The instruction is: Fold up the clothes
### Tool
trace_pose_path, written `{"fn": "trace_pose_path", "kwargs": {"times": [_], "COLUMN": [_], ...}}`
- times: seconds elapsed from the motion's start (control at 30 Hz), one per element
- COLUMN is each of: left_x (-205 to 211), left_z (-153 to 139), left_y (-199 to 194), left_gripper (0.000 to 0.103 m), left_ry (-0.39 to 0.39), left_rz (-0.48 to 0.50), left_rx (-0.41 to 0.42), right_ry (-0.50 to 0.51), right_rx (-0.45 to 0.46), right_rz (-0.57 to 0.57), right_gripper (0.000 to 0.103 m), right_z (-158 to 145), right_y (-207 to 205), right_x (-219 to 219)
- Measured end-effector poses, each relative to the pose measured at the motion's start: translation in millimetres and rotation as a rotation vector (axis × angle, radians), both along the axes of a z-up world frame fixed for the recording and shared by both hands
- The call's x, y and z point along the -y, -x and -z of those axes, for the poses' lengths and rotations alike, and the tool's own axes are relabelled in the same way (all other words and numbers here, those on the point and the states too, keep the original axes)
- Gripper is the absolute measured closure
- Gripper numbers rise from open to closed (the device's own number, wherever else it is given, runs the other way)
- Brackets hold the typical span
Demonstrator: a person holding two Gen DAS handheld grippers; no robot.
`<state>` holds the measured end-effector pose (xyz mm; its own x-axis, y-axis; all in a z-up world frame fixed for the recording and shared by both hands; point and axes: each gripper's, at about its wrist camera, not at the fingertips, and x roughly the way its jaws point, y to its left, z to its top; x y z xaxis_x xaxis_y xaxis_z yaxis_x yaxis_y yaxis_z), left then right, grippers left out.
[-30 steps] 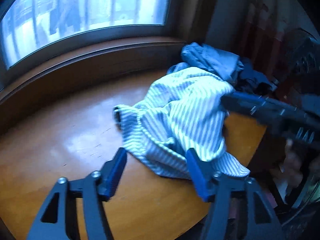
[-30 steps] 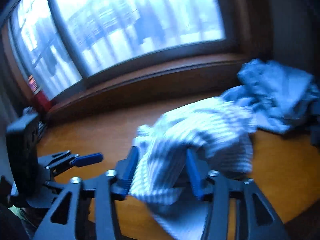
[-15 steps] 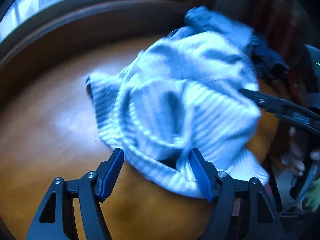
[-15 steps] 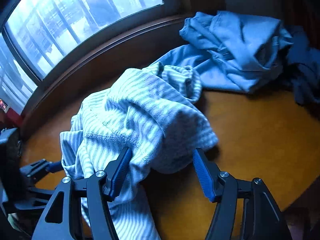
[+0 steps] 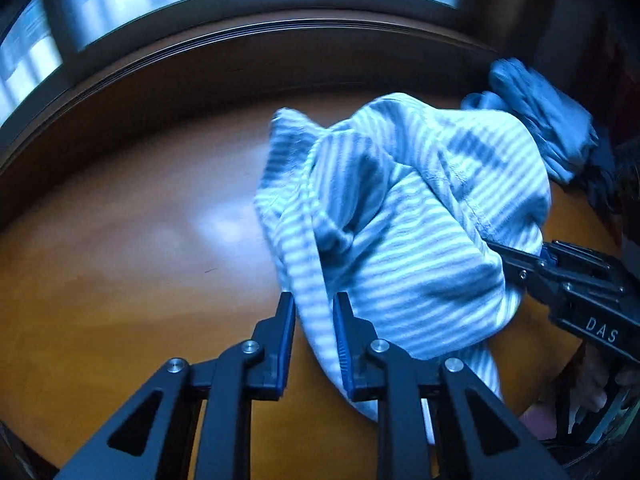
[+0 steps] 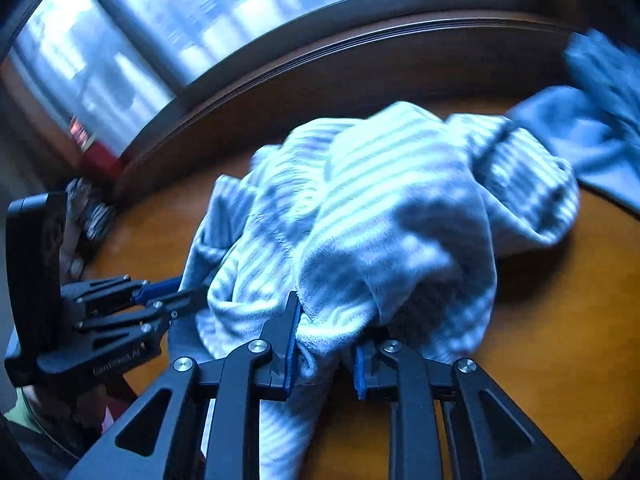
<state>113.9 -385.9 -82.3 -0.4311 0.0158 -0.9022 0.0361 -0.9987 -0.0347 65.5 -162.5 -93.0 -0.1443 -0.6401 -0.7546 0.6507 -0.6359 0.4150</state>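
Both hand-held grippers, left gripper [image 5: 314,334] and right gripper [image 6: 326,344], clamp hems of the soft, light, floppy blue-and-white striped fleece garment [image 5: 404,216] bunched near the wooden table's [image 5: 132,256] front edge.

Blue-and-white striped garment [image 5: 420,216], plain blue cloth [image 5: 540,120], orange-brown table [image 5: 140,260].

Dim, blue-tinted daylight enters from the window [image 5: 248,8] beyond the claw, glaring off the surface [image 5: 168,240]; edges bend, cloth blurs.

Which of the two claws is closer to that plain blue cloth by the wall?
Right gripper: the plain blue cloth lies just past its side. Left gripper sits across the striped garment.
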Motion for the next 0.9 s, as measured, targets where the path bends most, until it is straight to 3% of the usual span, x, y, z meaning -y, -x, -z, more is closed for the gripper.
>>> {"fn": "trace_pose_path", "kwargs": {"times": [0.2, 0.5, 0.63, 0.7, 0.83, 0.9], "left_x": [69.6, 167.9, 208.7, 221.3, 223.4, 217.6], "left_z": [0.4, -5.9, -1.0, 0.9, -0.2, -0.1], "left_y": [-28.5, -69.2, -81.5, -83.3, -79.2, -73.8], "left_gripper": [0.085, 0.081, 0.064, 0.061, 0.056, 0.045], "left_ry": [-0.017, -0.010, -0.039, -0.072, -0.127, -0.132], "left_rz": [-0.047, -0.042, -0.070, -0.068, -0.008, 0.017], "left_rx": [0.013, -0.020, -0.034, -0.039, -0.070, -0.087], "right_ry": [0.010, -0.043, -0.102, -0.111, -0.087, -0.070], "right_rx": [-0.015, -0.070, -0.098, -0.100, -0.094, -0.072], "right_rz": [-0.089, -0.101, -0.011, 0.051, 0.188, 0.226], "right_gripper": [0.082, 0.080, 0.075, 0.072, 0.061, 0.057], "right_z": [-3.2, -7.5, -16.5, -26.8, -48.0, -52.9], "right_y": [-41.3, -94.4, -107.0, -108.9, -100.3, -91.4], "right_x": [66.4, 160.8, 159.9, 145.2, 111.4, 105.0]}}
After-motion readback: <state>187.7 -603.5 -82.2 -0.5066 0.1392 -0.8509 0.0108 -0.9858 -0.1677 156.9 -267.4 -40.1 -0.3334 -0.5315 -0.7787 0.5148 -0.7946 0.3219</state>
